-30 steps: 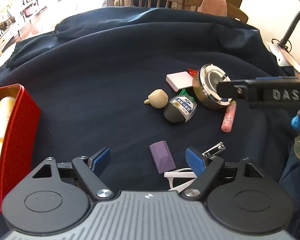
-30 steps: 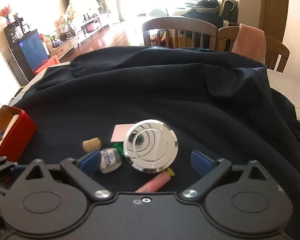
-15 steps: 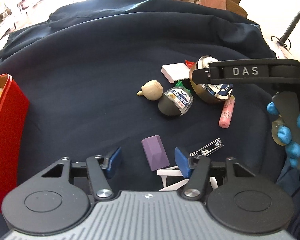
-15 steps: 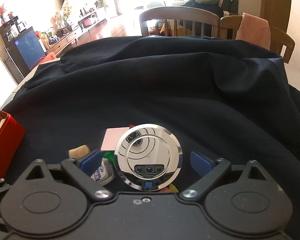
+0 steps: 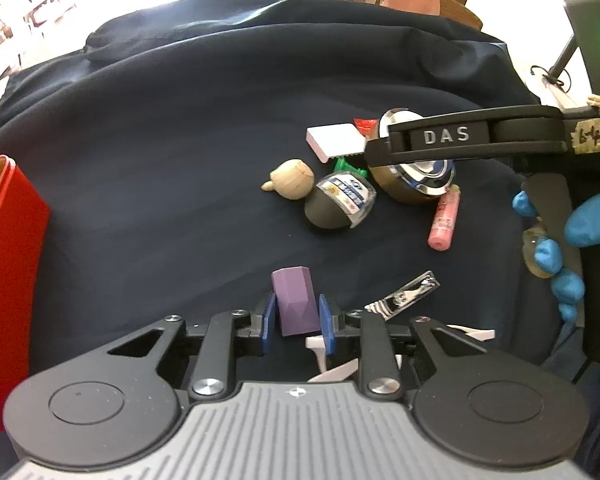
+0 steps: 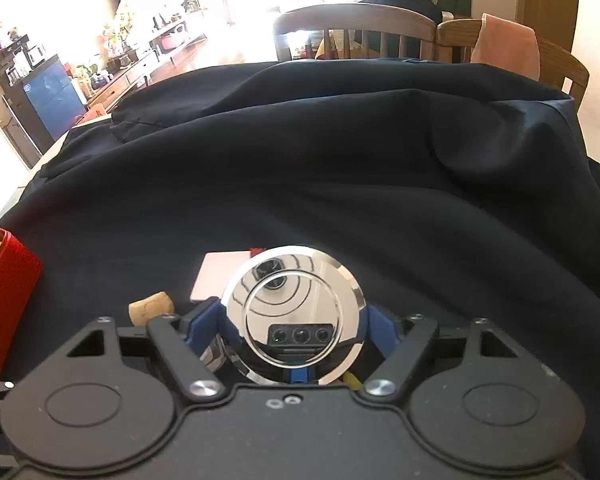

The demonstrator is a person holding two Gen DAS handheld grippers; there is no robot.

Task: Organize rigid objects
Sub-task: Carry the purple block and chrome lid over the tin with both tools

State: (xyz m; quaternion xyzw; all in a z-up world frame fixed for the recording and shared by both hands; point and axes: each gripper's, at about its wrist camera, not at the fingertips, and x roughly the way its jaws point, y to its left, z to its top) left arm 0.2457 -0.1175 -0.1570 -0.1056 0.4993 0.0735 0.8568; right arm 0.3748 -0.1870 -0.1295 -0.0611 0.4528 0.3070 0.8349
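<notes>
A purple faceted block (image 5: 294, 300) lies on the dark cloth, and my left gripper (image 5: 296, 322) is shut on it, with both blue pads against its sides. To the right sits a round chrome-topped tin (image 5: 416, 184) with a brass-coloured body. In the right wrist view, the tin (image 6: 292, 300) fills the space between the jaws of my right gripper (image 6: 292, 328). Those jaws are closing, and the blue pads (image 6: 202, 322) touch the tin's rim on both sides. A red box (image 5: 8, 260) stands at the left edge.
Near the tin lie a pale flat box (image 5: 334, 140), a wooden bulb (image 5: 292, 178), a black-and-clear capsule (image 5: 338, 204), a pink tube (image 5: 444, 220), a nail clipper (image 5: 404, 294) and white plastic pieces (image 5: 332, 364). A blue-gloved hand (image 5: 560, 240) is at the right. Chairs (image 6: 352, 32) stand behind.
The left jaws have closed in from wide apart onto the purple block. The right gripper has come down around the chrome tin and its jaws have narrowed onto the rim.
</notes>
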